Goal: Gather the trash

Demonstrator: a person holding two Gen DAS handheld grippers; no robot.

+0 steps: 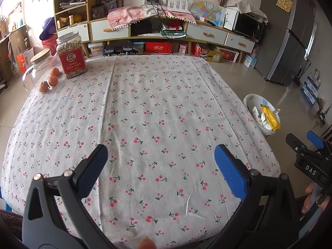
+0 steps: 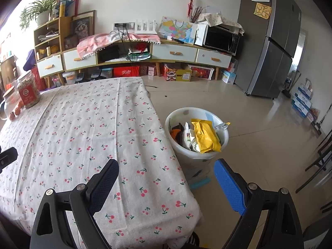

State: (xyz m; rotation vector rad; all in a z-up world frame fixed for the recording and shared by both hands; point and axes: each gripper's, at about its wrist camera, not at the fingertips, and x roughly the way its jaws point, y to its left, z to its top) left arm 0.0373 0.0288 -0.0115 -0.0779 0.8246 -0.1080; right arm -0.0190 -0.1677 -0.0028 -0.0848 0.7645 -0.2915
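Broadly, the bench (image 1: 157, 108) was seen draped in a cherry-print cloth, and no loose trash was visible on its surface in either view. A white bin (image 2: 176, 116) stood on the floor just beside the bench's right edge, and the collected trash was held inside it. At the far left corner a glass jug (image 1: 39, 70), a red-labelled jar (image 1: 71, 55) and small orange fruits (image 1: 53, 80) were grouped; these were judged to be household items rather than trash.

The left gripper (image 1: 160, 161) was held low over the near part of the bench with its jaws spread wide and nothing between them. The right gripper (image 2: 166, 178) was likewise held with jaws well apart and unloaded, straddling the bench's right edge with the bin ahead of it.

The task was judged to be at or near completion. For the step in hand to be done well, the cloth and the surrounding floor should be scanned for leftovers before stopping, and the grippers should be kept clear of the jug and jar.

In the bin, a yellow packet (image 2: 204, 136) lay uppermost among pale wrappers. Its long axis was tilted, running from the bin's far rim down toward the near rim, with the upper end pointing away from the right gripper.
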